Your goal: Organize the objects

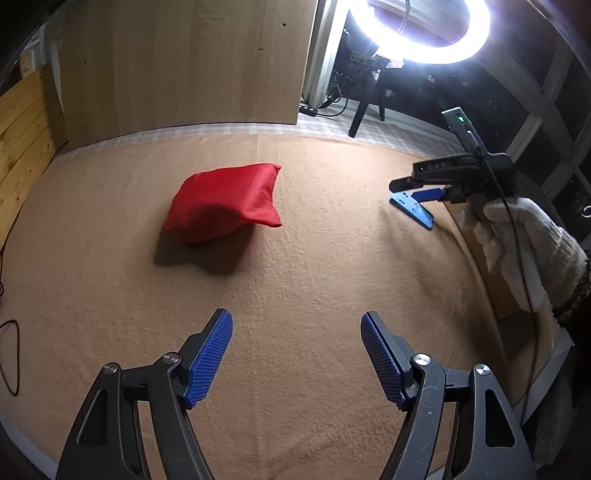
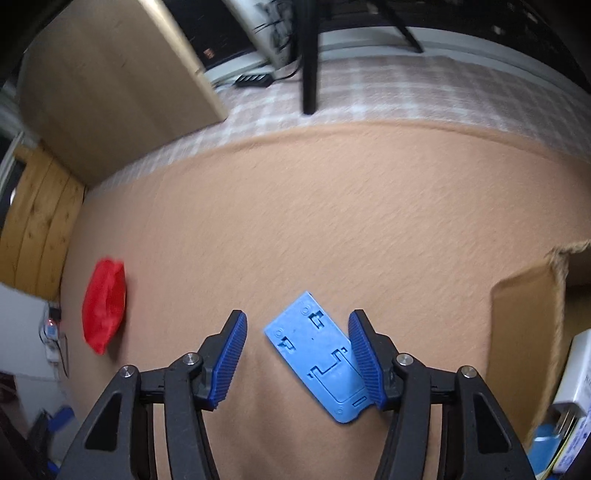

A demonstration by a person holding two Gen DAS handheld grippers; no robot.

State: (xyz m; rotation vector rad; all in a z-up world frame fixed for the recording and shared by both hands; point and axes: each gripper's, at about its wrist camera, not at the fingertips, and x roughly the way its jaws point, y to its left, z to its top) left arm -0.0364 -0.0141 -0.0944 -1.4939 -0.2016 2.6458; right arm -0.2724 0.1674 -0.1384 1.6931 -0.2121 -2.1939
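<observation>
A red cloth pouch (image 1: 225, 203) lies puffed up on the tan carpet (image 1: 295, 266), left of centre; the right wrist view has it far left (image 2: 105, 304). My left gripper (image 1: 297, 315) hovers open over bare carpet, short of the pouch, with nothing between its fingers. A flat light-blue plastic plate (image 2: 317, 354) with cut-out slots lies on the carpet between the fingers of my right gripper (image 2: 297, 314). The right pad sits against the plate's edge and the left pad stands clear of it. A white-gloved hand (image 1: 517, 236) holds that gripper at the right of the left wrist view.
A cardboard box flap (image 2: 524, 332) stands at the right, with a white carton (image 2: 576, 369) behind it. A wooden board (image 1: 184, 62) leans at the back. A ring light (image 1: 417, 29) on a tripod glares at the top right. Cables (image 1: 11, 354) trail along the left edge.
</observation>
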